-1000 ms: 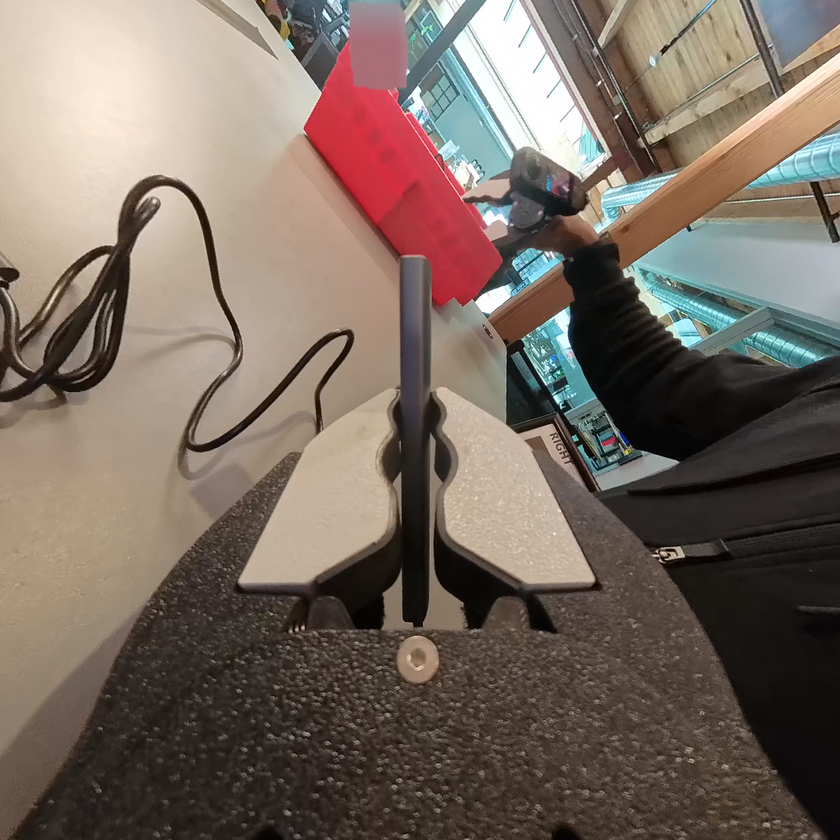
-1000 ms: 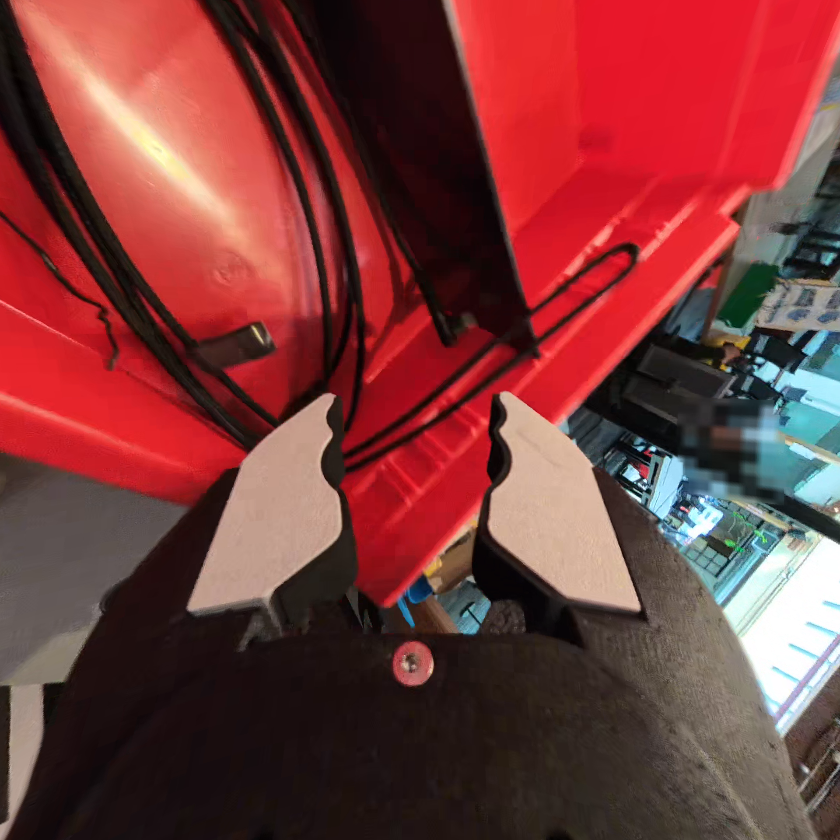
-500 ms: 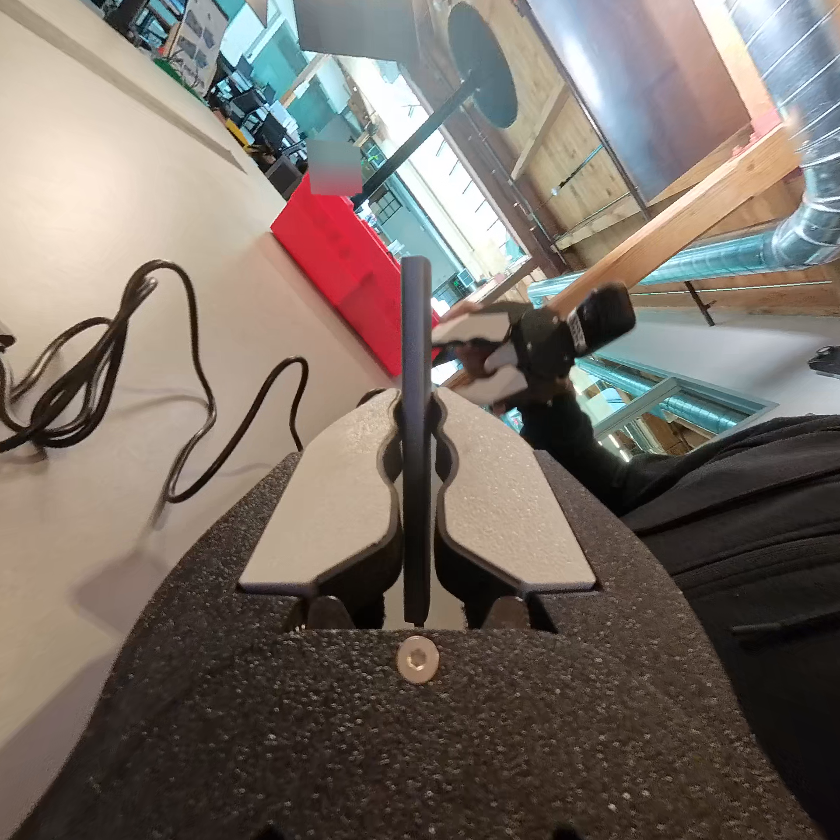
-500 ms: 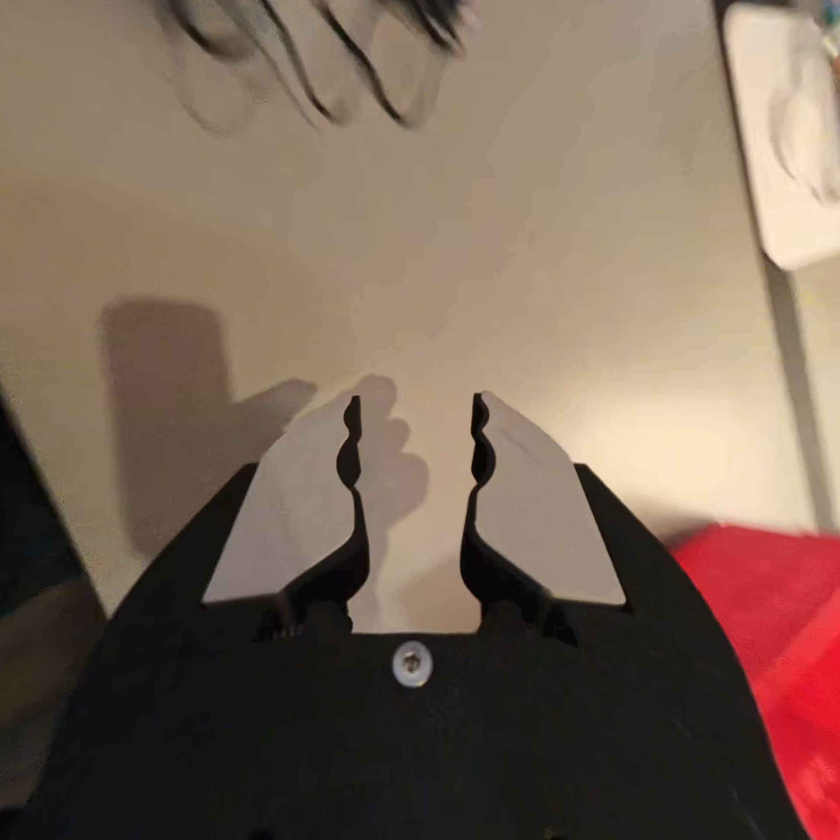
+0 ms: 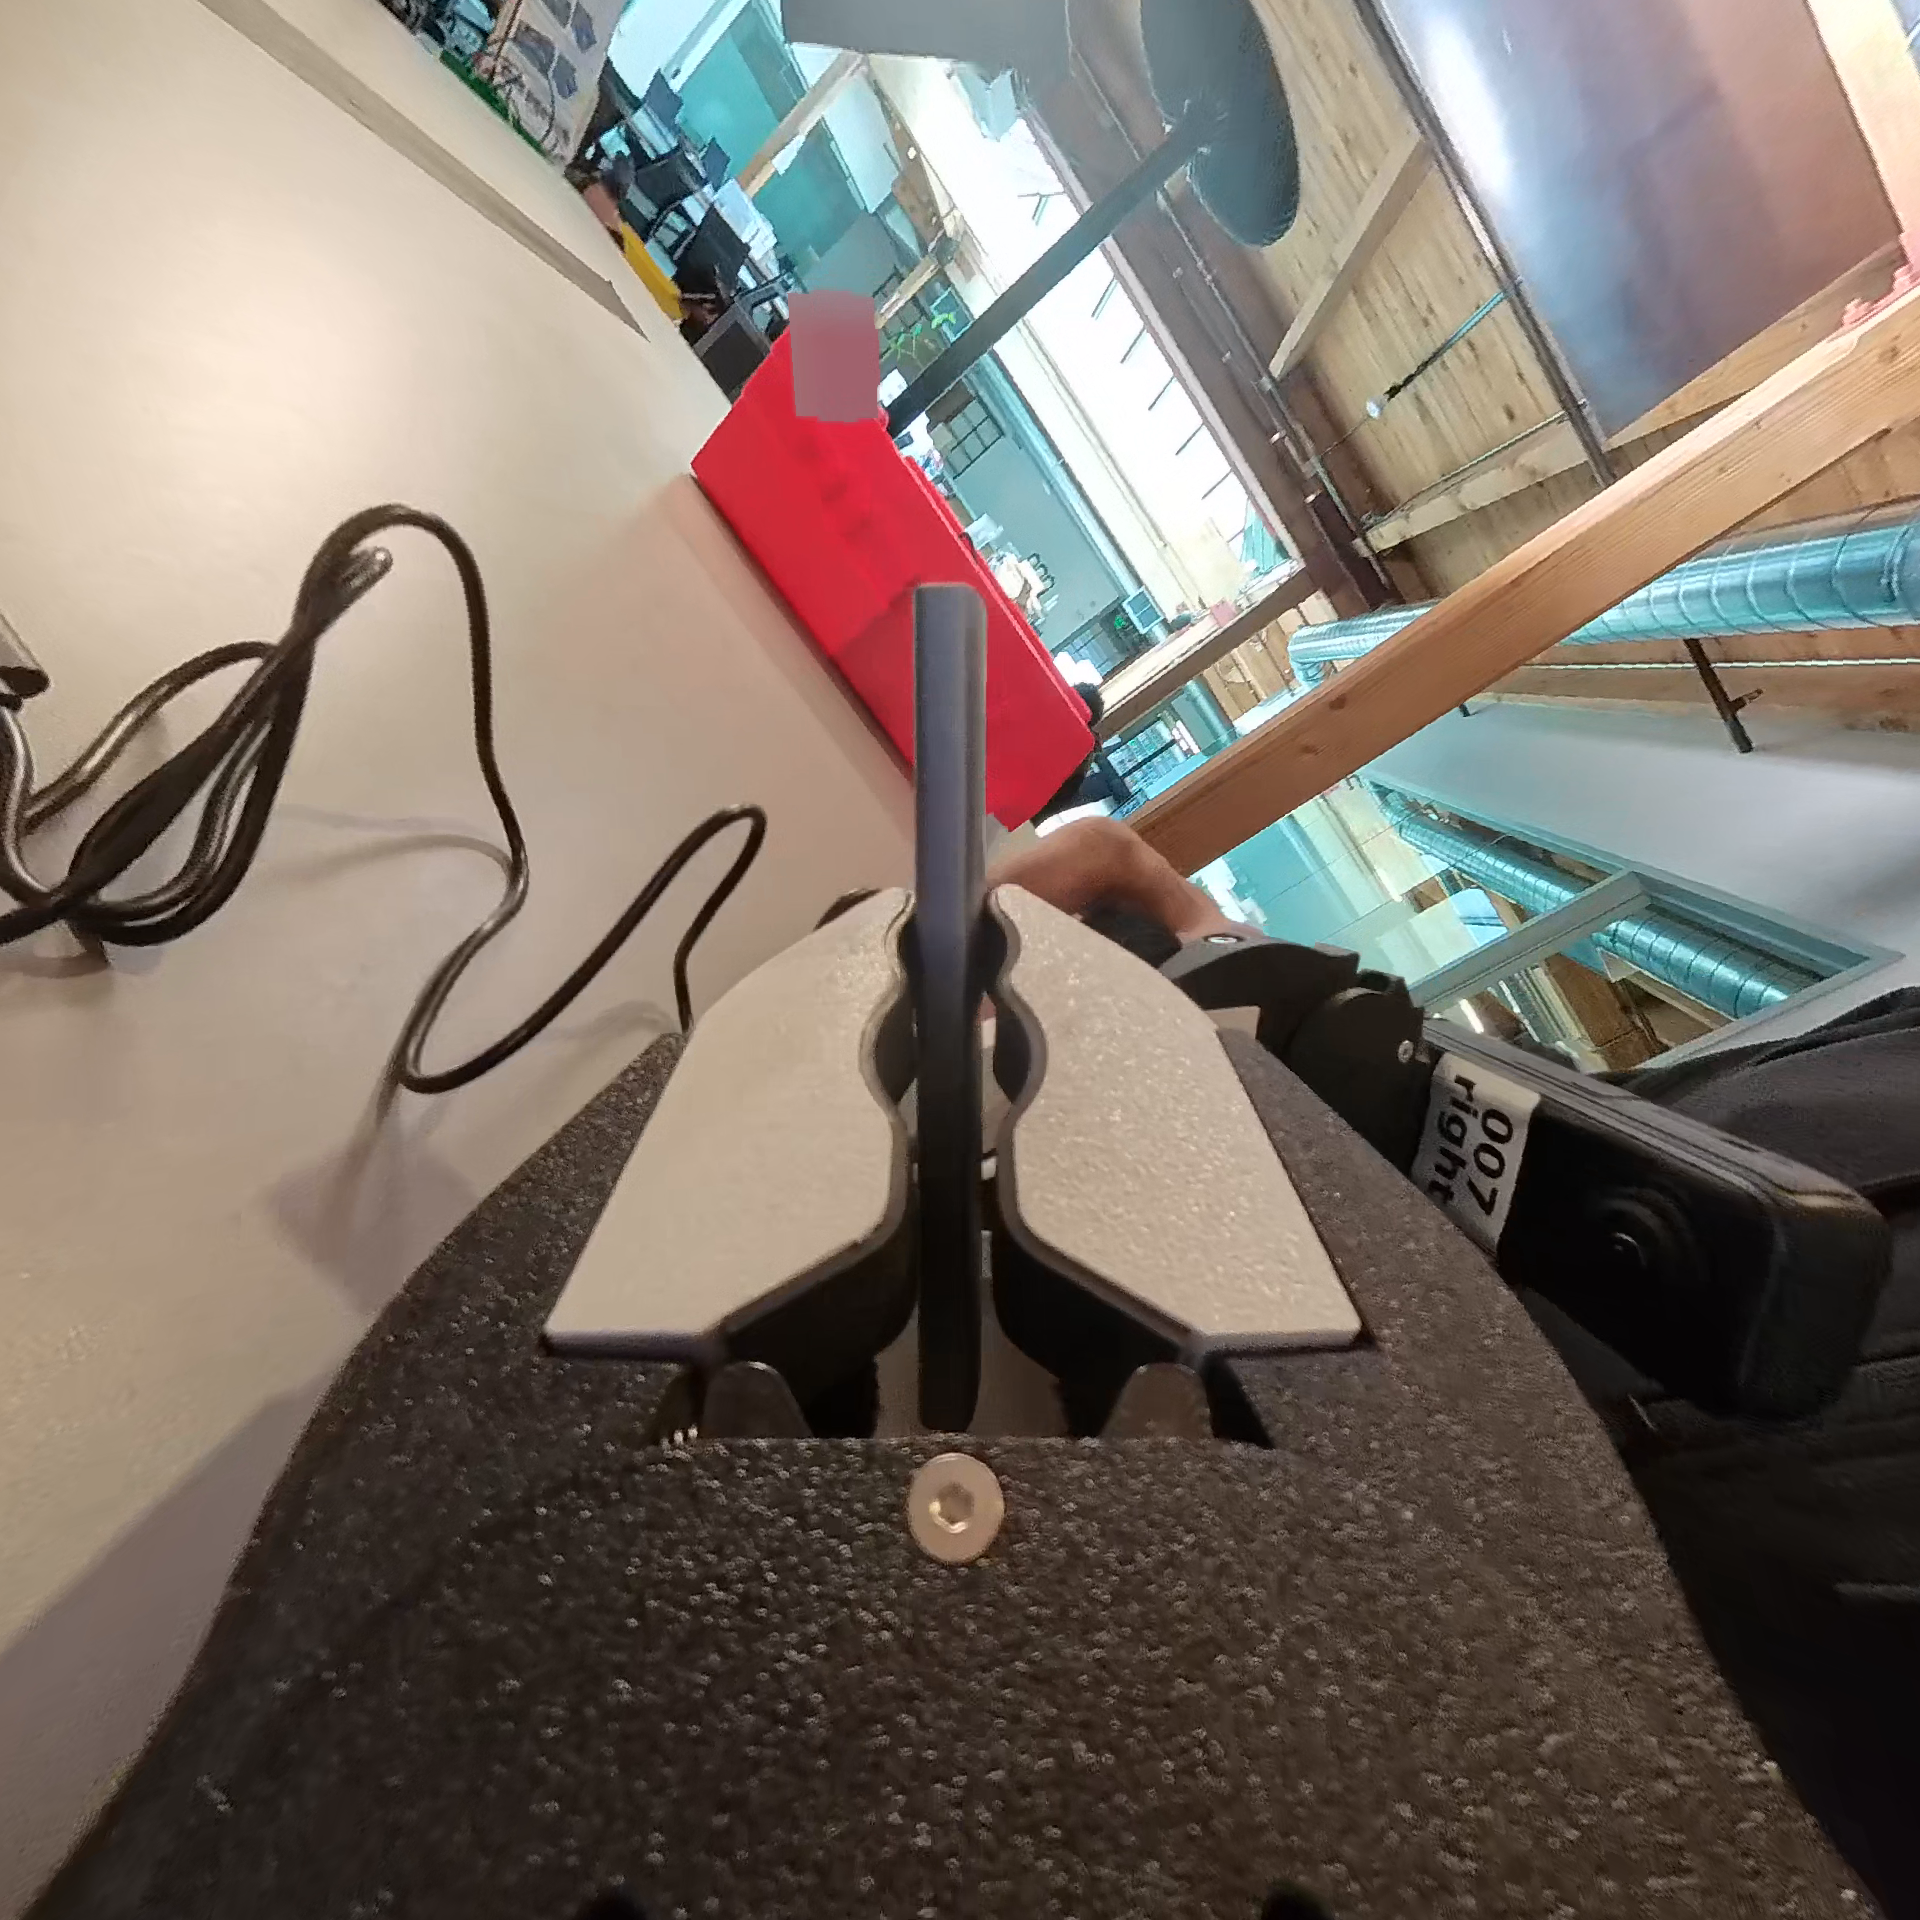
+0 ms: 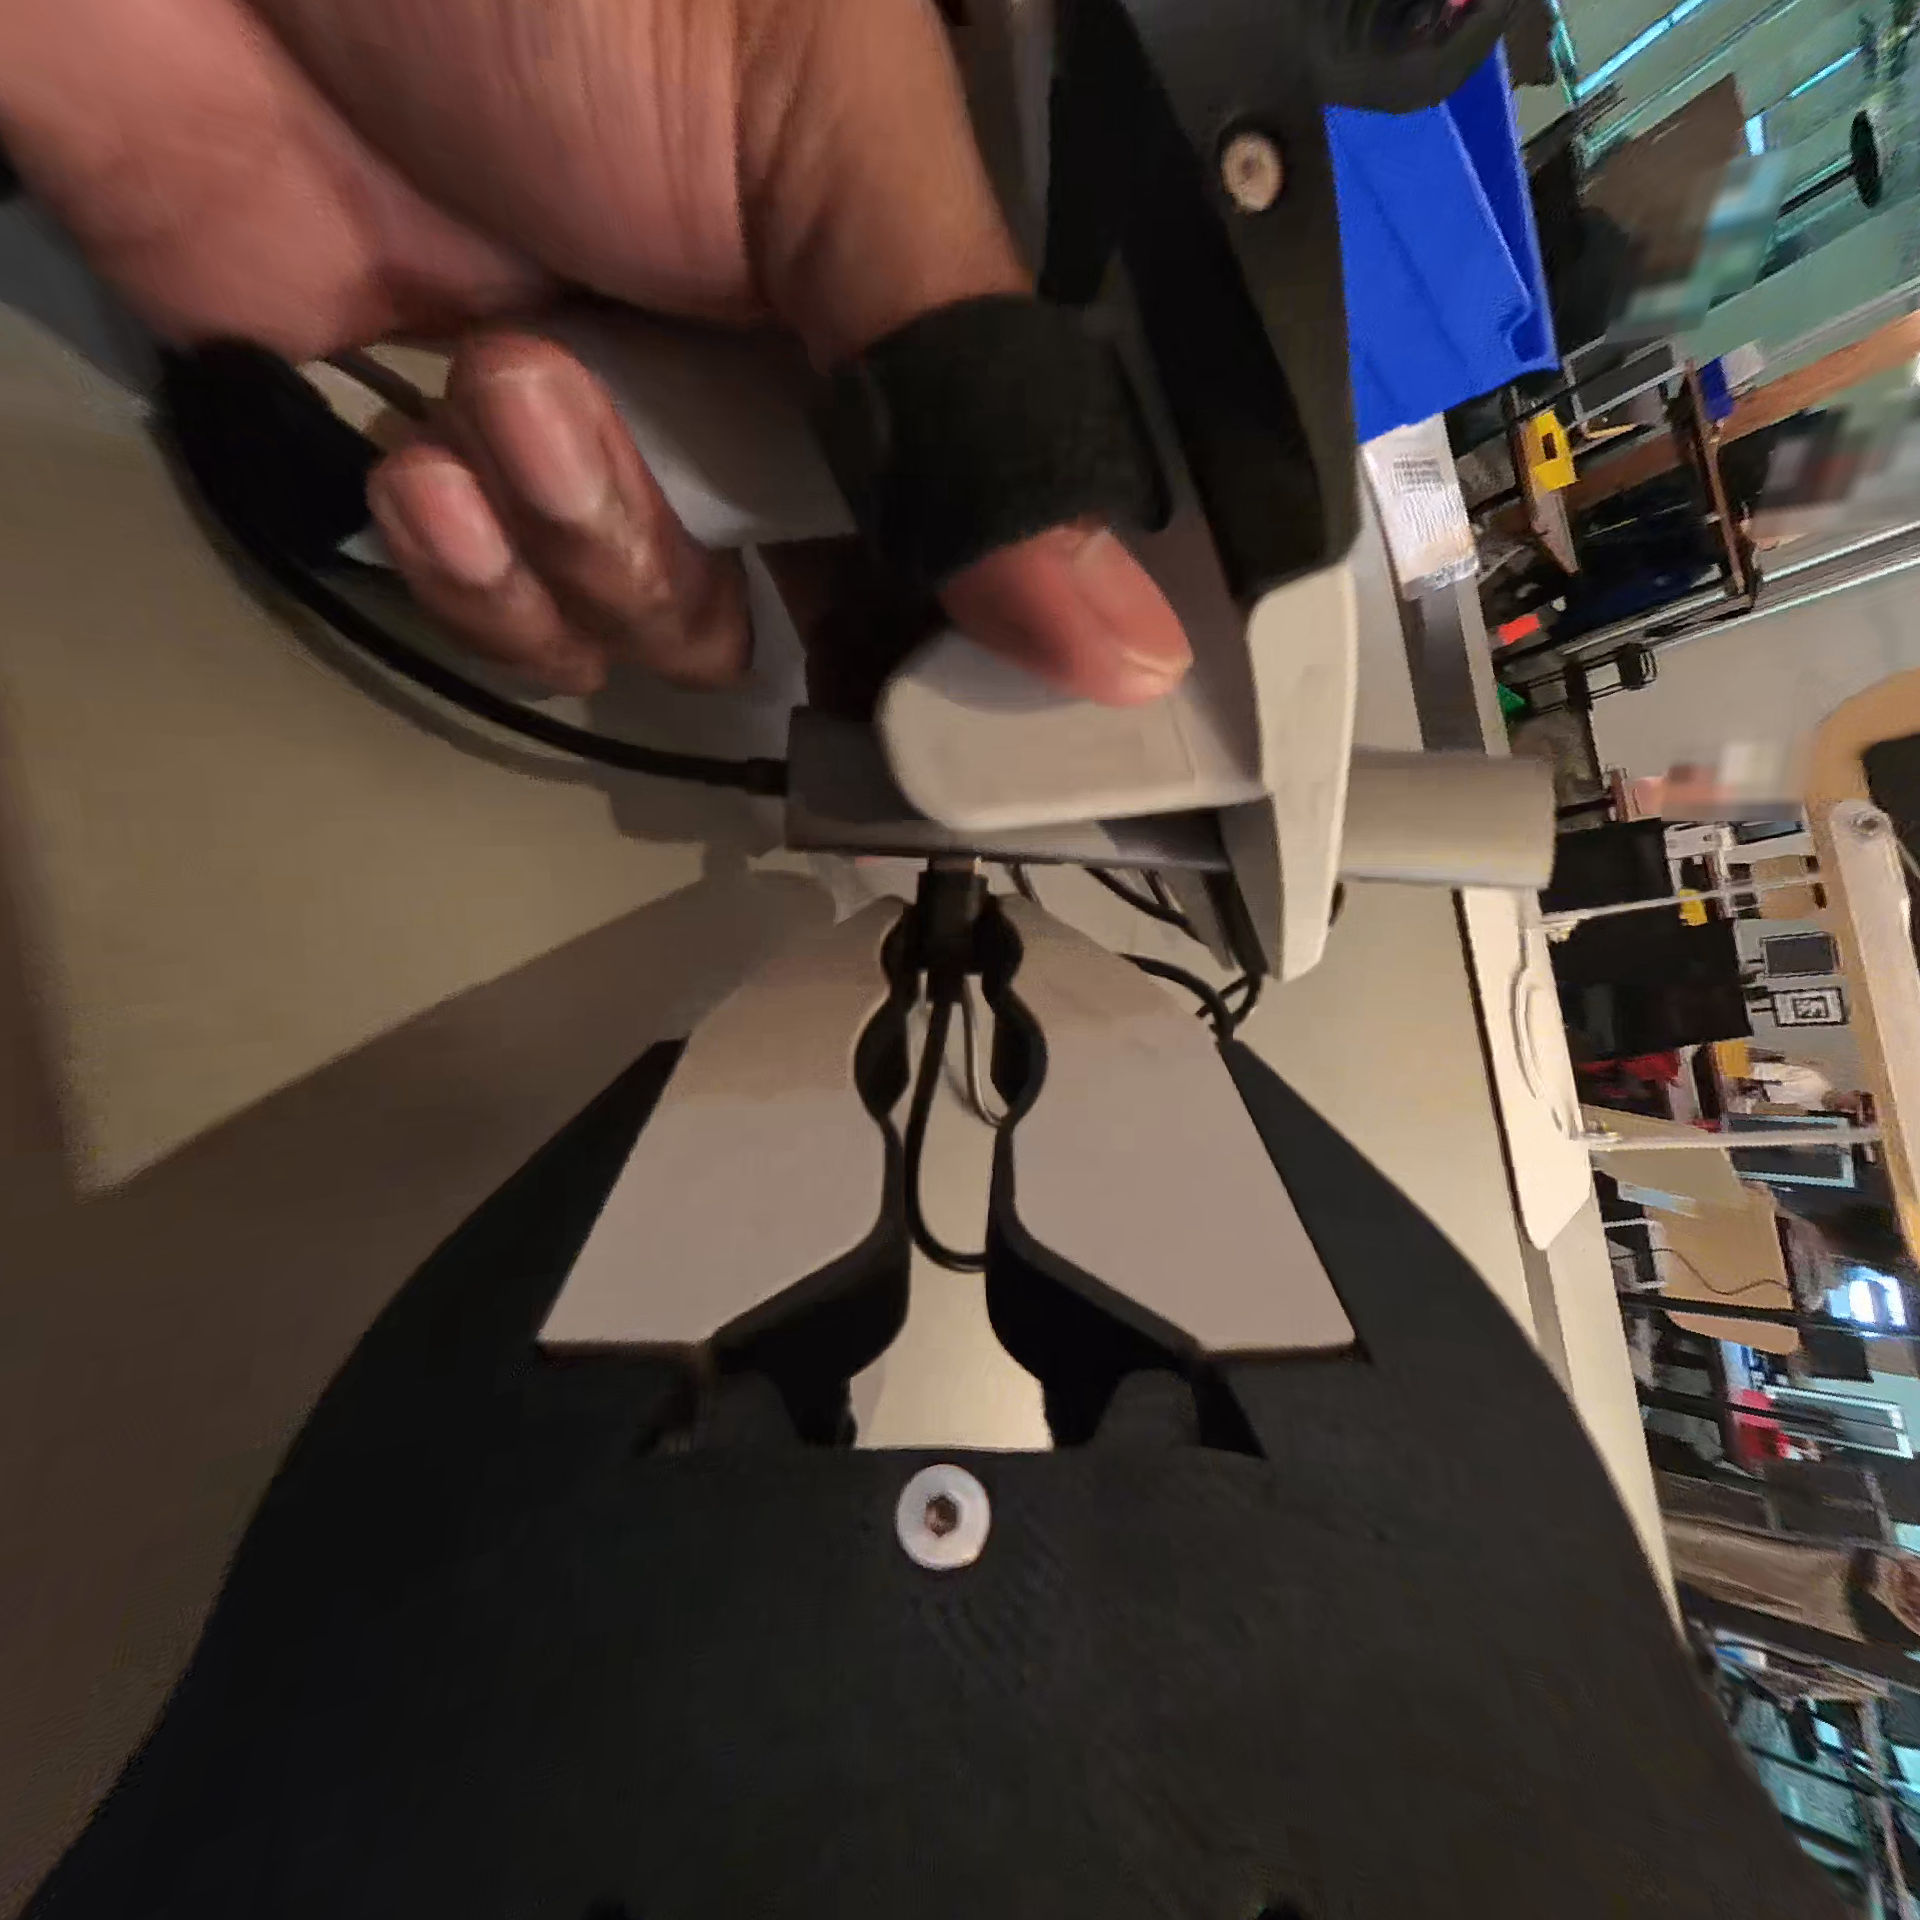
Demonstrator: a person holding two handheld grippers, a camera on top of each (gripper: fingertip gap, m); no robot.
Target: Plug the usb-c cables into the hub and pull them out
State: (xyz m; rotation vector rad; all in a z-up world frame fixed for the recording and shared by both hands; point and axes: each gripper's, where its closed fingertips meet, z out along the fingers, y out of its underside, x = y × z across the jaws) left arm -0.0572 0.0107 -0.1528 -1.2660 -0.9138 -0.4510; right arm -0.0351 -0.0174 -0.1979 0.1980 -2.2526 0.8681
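Left gripper [image 5: 945,940] is clamped tight on the hub [image 5: 948,821], a slim dark bar held edge-on and sticking out past its fingertips. Right gripper [image 6: 948,935] has its jaws pinched on a black usb-c cable [image 6: 928,1122], plug right at the hub's edge [image 6: 831,800]. More black cables [image 5: 249,717] sprawl over the pale table [image 5: 208,364] near a red bin [image 5: 862,551].

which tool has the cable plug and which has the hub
The right tool pinches the black cable plug at the hub's edge; the left tool is clamped on the flat dark grey hub itself.
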